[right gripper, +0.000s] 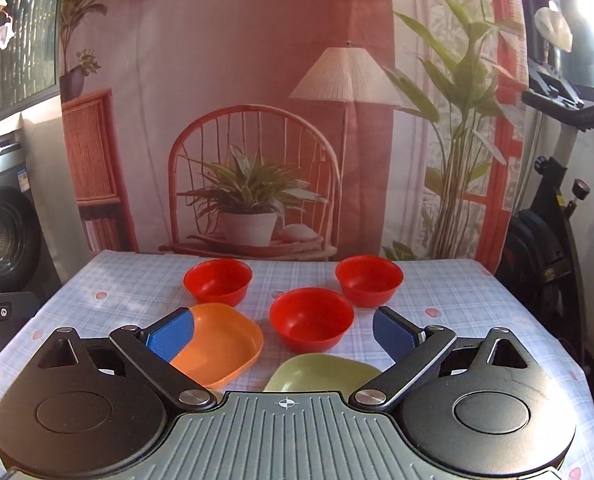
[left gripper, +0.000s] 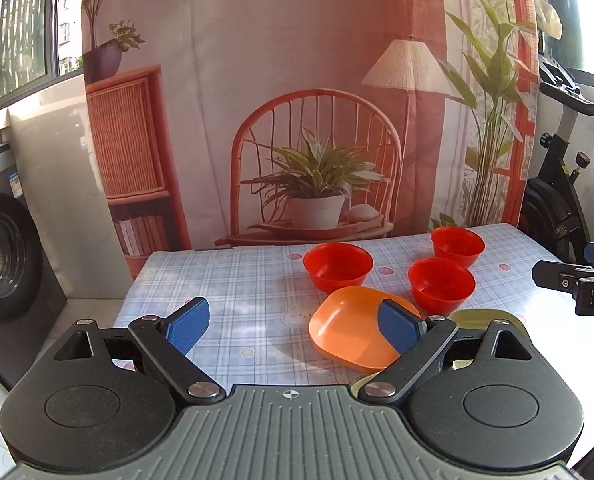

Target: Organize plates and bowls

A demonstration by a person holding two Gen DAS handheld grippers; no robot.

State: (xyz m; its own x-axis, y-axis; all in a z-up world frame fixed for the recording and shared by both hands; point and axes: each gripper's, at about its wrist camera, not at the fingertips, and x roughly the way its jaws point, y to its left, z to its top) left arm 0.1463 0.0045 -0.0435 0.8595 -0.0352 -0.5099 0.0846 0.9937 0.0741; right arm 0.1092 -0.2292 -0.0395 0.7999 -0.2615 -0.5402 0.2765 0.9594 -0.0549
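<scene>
Three red bowls stand apart mid-table; an orange plate and a green plate lie at the near edge. Glossy plastic could slide when pinched. The left gripper and the right gripper gape, holding nothing.

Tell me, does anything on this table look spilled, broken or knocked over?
Nothing stands out. Three red bowls sit upright and apart; the orange plate and green plate lie flat on the tablecloth.
</scene>
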